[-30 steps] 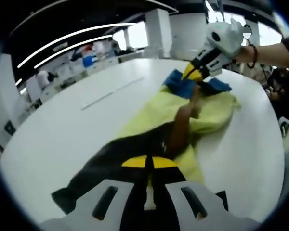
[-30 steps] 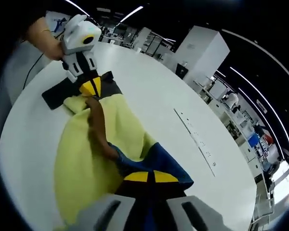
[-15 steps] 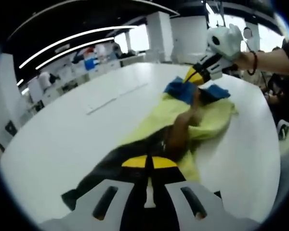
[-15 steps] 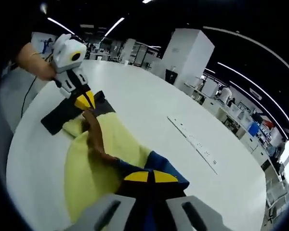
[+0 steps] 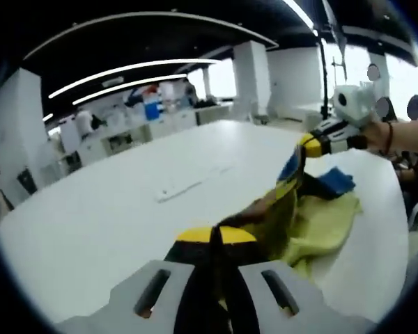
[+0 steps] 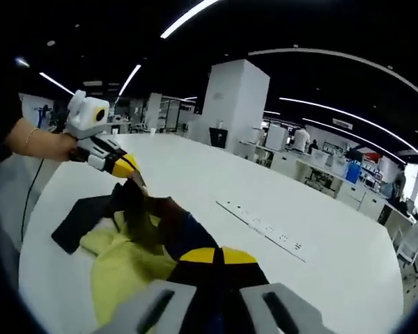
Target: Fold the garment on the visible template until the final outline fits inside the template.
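now both claws, left gripper (image 5: 212, 236) and right gripper (image 6: 219, 256), clamp the yellow, blue and brown cloth garment (image 5: 313, 226) above the white round table (image 5: 111, 223) (a slipped edge could collapse it).

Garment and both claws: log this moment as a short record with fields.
garment: yellow, blue and dark fabric, one edge lifted, the rest bunched on the table
left claw: shut on the garment's dark end
right claw: shut on the blue end
surface: white table
template: dark sheet lying flat on the table, partly under the garment
fold status: not finished, garment not yet laid flat
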Action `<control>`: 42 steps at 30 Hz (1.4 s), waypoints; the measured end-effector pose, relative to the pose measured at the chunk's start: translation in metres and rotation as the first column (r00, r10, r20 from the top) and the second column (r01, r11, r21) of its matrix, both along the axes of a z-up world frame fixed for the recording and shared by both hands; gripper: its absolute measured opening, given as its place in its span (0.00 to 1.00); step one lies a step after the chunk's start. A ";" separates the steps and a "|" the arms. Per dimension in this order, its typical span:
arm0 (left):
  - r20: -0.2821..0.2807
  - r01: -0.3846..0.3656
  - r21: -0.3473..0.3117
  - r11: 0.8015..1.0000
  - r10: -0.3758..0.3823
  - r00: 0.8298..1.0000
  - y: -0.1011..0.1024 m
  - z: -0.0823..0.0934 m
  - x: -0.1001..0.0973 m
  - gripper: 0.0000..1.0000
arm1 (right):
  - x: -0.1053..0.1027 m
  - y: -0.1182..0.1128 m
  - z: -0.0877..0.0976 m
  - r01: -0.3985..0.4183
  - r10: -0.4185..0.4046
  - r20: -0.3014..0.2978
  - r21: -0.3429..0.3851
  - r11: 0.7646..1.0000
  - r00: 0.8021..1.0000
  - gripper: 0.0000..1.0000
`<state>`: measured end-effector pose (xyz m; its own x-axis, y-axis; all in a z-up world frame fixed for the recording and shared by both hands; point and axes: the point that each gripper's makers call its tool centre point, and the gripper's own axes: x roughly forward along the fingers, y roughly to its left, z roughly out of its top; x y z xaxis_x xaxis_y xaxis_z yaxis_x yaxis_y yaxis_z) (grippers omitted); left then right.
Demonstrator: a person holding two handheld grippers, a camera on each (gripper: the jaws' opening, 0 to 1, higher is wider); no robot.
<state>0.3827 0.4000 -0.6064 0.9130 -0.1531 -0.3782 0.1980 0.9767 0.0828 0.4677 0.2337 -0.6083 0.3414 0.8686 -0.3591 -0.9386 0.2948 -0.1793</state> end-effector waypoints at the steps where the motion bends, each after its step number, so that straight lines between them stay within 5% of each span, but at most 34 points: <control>1: 0.002 -0.003 0.000 1.000 0.003 1.000 0.001 0.000 0.003 0.00 | 0.003 0.001 0.000 0.006 -0.006 0.001 0.000 1.000 1.000 0.00; 15: -0.014 -0.084 0.033 0.996 0.084 0.996 0.022 -0.021 0.066 0.00 | 0.052 0.015 -0.015 0.168 -0.166 -0.064 0.023 0.986 0.984 0.00; 24: -0.073 -0.124 0.011 0.992 0.124 0.990 0.033 -0.056 0.105 0.00 | 0.088 0.017 -0.053 0.275 -0.278 -0.175 -0.044 0.961 0.945 0.00; 42: -0.169 -0.137 0.010 0.991 0.136 0.976 0.039 -0.106 0.127 0.00 | 0.107 0.018 -0.102 0.338 -0.371 -0.229 -0.172 0.925 0.900 0.00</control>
<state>0.5102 0.4394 -0.7122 0.8483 -0.0322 -0.5285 0.0738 0.9956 0.0579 0.5746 0.2516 -0.7102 0.5017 0.6491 -0.5718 -0.7946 0.6071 -0.0081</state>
